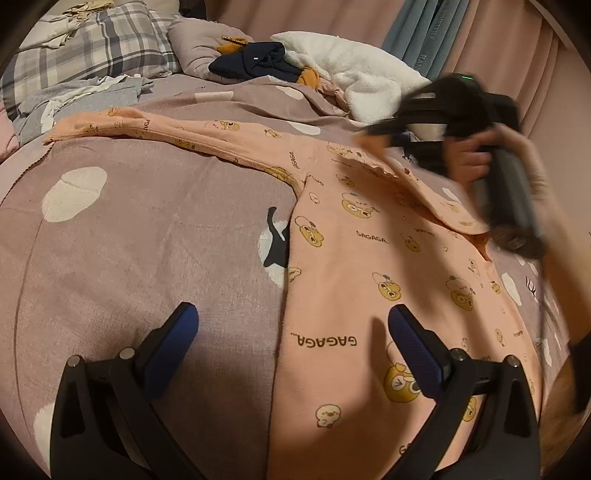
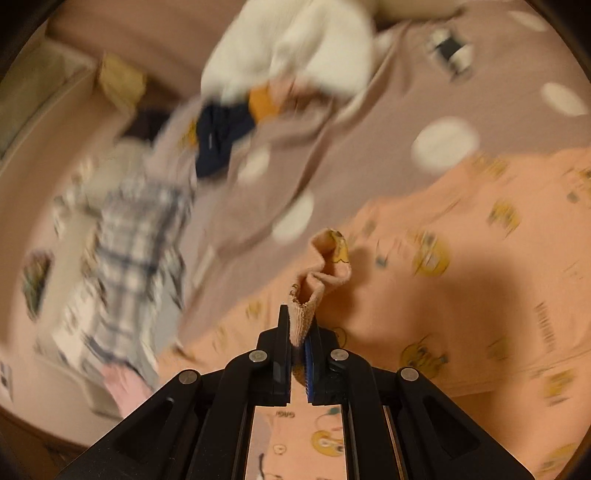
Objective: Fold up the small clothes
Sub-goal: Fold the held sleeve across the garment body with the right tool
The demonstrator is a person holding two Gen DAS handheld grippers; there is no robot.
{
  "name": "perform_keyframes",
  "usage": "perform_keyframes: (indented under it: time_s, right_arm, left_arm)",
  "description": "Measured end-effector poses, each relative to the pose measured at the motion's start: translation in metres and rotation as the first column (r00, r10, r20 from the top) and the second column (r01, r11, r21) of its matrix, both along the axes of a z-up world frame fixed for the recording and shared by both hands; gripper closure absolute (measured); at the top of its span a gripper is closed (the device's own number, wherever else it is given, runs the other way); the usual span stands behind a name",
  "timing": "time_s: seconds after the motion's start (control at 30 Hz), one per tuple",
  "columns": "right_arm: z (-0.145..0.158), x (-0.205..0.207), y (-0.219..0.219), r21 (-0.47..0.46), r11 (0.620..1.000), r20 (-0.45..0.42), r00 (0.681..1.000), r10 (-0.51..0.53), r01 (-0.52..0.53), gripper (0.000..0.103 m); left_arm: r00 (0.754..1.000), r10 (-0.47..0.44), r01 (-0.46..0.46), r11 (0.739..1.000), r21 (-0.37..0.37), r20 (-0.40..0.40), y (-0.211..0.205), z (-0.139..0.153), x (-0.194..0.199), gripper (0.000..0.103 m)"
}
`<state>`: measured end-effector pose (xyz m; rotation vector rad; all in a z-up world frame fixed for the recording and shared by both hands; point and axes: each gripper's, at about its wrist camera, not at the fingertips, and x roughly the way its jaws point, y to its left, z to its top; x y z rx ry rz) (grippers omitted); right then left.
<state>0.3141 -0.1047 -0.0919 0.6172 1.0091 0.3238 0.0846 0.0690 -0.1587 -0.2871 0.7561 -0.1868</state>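
Folding: right hand-held gripper [image 2: 300, 332] pinches top's [image 1: 369, 295] cuff [image 2: 321, 280], sleeve swung inward.
Left hand-held gripper [image 1: 293, 325]: wide, empty.
Next: probably lay sleeve flat on the top, release.

The word "GAGAGA" is showing in dark print several times across the peach garment [image 1: 369, 266], once upside down just ahead of the left tool [image 1: 293, 325], while the blue curtain's [image 1: 424, 33] lettering is staying unreadable.

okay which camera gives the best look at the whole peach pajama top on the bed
The left wrist view. There the peach pajama top lies sharp on the bedspread, one sleeve stretched away. The right wrist view is motion-blurred and shows mainly a bunched cuff pinched in the right gripper.
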Motion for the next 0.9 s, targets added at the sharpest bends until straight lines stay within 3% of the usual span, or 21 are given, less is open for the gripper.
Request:
perform_keyframes:
  time_s: [0.13,0.2,0.27,0.4,0.5,0.67,0.8,0.9]
  right_arm:
    - [-0.031,-0.002,0.038,0.006,0.998,-0.083,0.994,0.065,-0.065,0.093]
    - [-0.032,-0.005,0.045,0.011,0.996,-0.086,0.992,0.090,-0.089,0.076]
    - [-0.025,-0.008,0.055,0.044,0.990,-0.059,0.989,0.139,-0.136,0.063]
    - [0.002,-0.027,0.048,0.174,0.961,-0.003,0.976,0.216,-0.213,0.058]
    - [0.034,-0.063,0.043,0.077,0.973,0.079,0.974,0.214,-0.220,0.053]
    - [0.064,-0.122,0.000,-0.035,0.983,0.172,0.968,0.182,-0.178,0.035]
    - [0.059,-0.125,-0.065,-0.042,0.996,0.123,0.989,0.080,-0.075,0.027]
    - [0.036,-0.116,-0.110,-0.004,0.999,0.066,0.997,-0.045,0.045,0.026]
  left_arm:
    - [1.000,-0.002,0.002,0.999,0.041,-0.002,-0.005,-0.001,0.000,0.001]
    - [1.000,-0.002,0.002,0.999,0.039,-0.004,-0.004,-0.002,0.000,0.001]
    - [1.000,-0.003,0.003,1.000,0.030,-0.002,-0.002,-0.002,-0.001,0.001]
    - [1.000,-0.004,0.004,1.000,0.027,-0.001,-0.002,-0.003,-0.002,0.001]
    - [1.000,-0.009,0.009,1.000,0.014,0.003,0.001,-0.003,-0.002,0.001]
    - [1.000,-0.015,0.015,1.000,0.017,0.003,0.000,-0.002,-0.002,0.001]
    - [1.000,-0.016,0.017,0.997,0.073,-0.007,-0.006,-0.002,-0.001,0.001]
    - [1.000,-0.018,0.021,0.986,0.168,-0.020,-0.017,-0.004,-0.002,0.001]
